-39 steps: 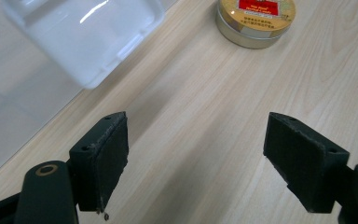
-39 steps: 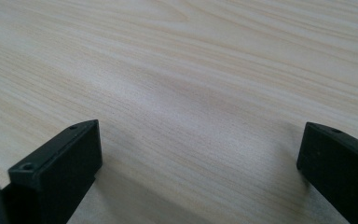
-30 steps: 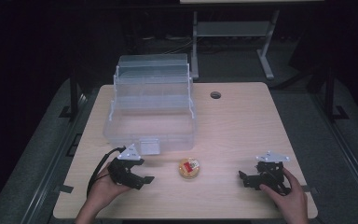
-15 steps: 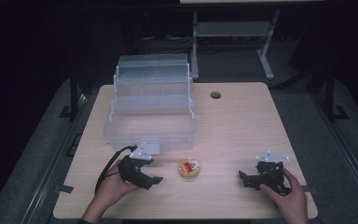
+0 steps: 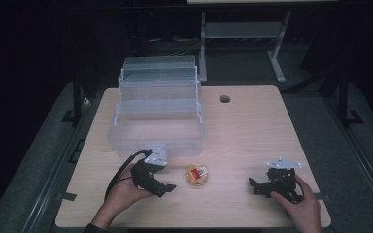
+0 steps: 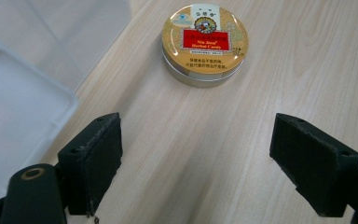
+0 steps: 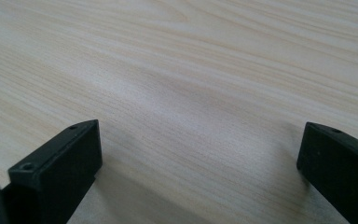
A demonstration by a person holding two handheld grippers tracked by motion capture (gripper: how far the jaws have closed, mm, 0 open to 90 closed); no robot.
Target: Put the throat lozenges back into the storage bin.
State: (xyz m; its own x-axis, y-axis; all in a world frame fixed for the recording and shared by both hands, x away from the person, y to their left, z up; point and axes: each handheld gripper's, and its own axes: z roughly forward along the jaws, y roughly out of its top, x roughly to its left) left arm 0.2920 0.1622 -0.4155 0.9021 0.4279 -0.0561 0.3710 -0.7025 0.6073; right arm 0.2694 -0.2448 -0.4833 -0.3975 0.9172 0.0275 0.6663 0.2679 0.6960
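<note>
A round gold candy tin [image 5: 197,175] with a red label lies flat on the wooden table [image 5: 252,131], near the front middle. In the left gripper view the tin [image 6: 205,43] sits ahead of my open left gripper [image 6: 198,163], a short way beyond its tips. From above, the left gripper [image 5: 164,186] is just left of the tin and points toward it, apart from it. My right gripper [image 5: 253,185] rests low at the front right. Its jaws stand wide apart over bare wood in the right gripper view [image 7: 200,168].
A clear plastic box [image 5: 158,114] with a raised tiered lid stands behind the left gripper; its corner [image 6: 23,93] lies close to the left jaw. A round cable hole [image 5: 224,99] sits at the table's back. Dark floor and a metal frame [image 5: 272,34] lie beyond.
My left gripper has moved right, closing on the tin. The right gripper and the tin have stayed where they were.
</note>
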